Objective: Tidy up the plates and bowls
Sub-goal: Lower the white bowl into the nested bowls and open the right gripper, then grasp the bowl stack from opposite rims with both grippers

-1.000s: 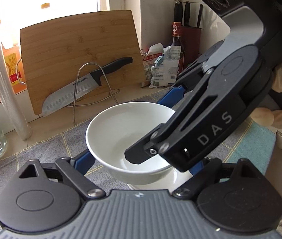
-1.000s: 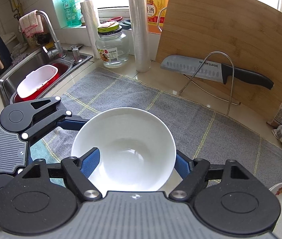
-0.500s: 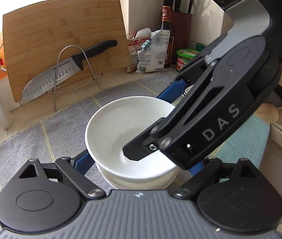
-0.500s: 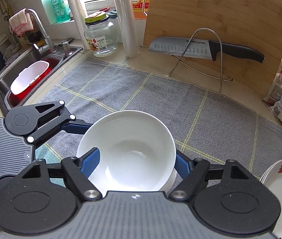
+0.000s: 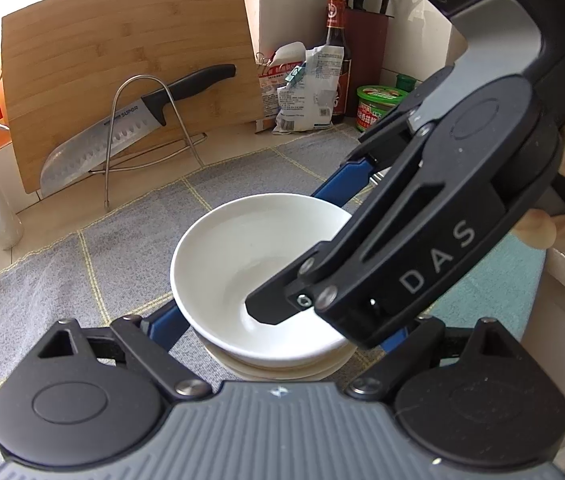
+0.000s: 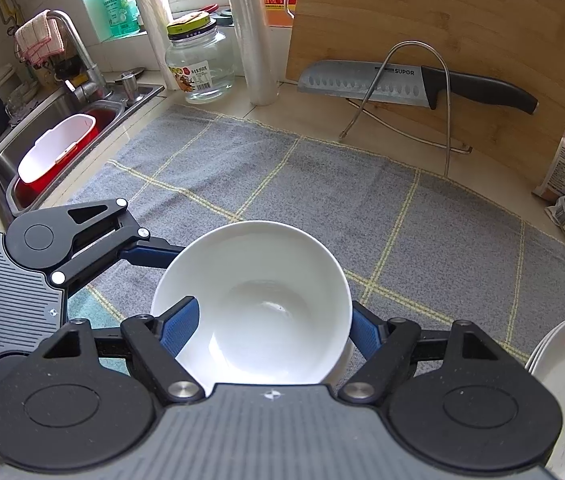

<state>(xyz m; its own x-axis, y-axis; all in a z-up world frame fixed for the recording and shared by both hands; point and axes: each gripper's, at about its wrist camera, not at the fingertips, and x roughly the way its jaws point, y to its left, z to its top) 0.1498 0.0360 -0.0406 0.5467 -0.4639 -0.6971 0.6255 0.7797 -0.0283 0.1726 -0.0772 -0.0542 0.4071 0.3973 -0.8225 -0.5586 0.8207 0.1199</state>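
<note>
both my right gripper [image 6: 270, 330] and left gripper [image 5: 282, 320] clamp the white bowl [image 6: 254, 300] just above the stacked bowls [image 5: 282, 366] on the grey mat [image 6: 322, 184]; uneven release could tip and chip it.

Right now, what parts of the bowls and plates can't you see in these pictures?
- Left wrist view: the right hand-held gripper covers part of the white bowl.
- Both views: how many dishes sit under the bowl is hidden by it and the gripper bodies.
- Right wrist view: the stacked plates are cut off by the picture edge.
- Right wrist view: the jar label is too small to read.
</note>
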